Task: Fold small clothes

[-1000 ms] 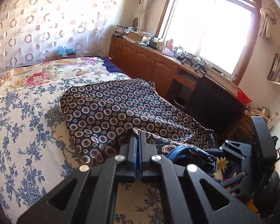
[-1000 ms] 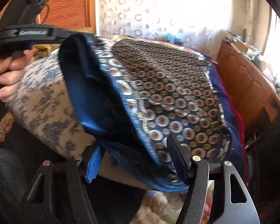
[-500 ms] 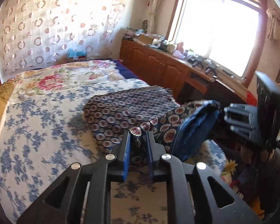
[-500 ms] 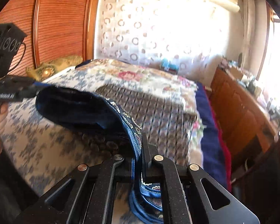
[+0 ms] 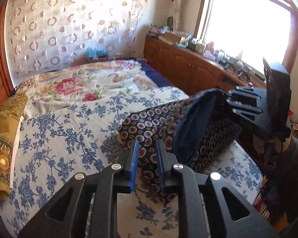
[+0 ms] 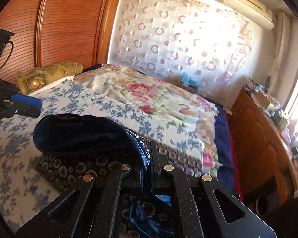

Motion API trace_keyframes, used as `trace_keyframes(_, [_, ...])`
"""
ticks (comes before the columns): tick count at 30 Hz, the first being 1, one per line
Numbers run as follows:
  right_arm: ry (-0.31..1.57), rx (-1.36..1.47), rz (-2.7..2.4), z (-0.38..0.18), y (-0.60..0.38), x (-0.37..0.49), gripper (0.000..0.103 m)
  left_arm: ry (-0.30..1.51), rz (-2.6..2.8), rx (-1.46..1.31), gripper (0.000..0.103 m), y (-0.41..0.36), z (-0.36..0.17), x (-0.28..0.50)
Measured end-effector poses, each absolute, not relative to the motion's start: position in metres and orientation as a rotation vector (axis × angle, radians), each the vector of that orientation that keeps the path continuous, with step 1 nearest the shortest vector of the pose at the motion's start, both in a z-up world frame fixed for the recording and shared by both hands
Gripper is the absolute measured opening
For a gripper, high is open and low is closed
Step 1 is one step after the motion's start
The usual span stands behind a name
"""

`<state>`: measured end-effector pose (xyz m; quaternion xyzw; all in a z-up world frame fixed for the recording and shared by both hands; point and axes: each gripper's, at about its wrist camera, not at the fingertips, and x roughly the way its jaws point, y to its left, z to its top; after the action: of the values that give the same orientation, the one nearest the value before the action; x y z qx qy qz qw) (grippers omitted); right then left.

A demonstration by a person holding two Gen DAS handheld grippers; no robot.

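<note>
A dark navy patterned garment [image 5: 153, 123] with a plain blue lining lies partly folded on the blue-flowered bedspread [image 5: 55, 138]. My left gripper [image 5: 146, 158] is open, its blue pads apart just above the garment's near edge, holding nothing. My right gripper [image 6: 149, 158] is shut on the garment's trimmed edge [image 6: 143, 150] and holds a flap [image 6: 79, 132] lifted over the rest. In the left wrist view the right gripper [image 5: 246, 107] shows at the right with the raised flap [image 5: 194, 123]. The left gripper [image 6: 25, 105] shows at the left of the right wrist view.
A rose-patterned quilt [image 5: 85, 83] covers the far bed. A gold pillow [image 5: 4, 138] lies at the left by the wooden headboard [image 6: 69, 23]. A wooden cabinet [image 5: 188, 67] with clutter runs under the window to the right. A curtain [image 5: 69, 25] hangs behind.
My left gripper has opened and let go of the garment, then drawn back. My right gripper keeps its hold and has carried the flap over the garment, lower toward the bed.
</note>
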<state>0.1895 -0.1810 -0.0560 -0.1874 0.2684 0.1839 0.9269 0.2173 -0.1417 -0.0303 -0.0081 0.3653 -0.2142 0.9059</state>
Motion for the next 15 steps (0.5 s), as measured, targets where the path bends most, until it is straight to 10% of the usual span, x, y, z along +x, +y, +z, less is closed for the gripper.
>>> trace_keyframes(15, [0.662, -0.361, 0.417, -0.09, -0.171, 0.274, 0.007, 0.751, -0.466, -0.027, 0.016, -0.137, -0.048, 0.24])
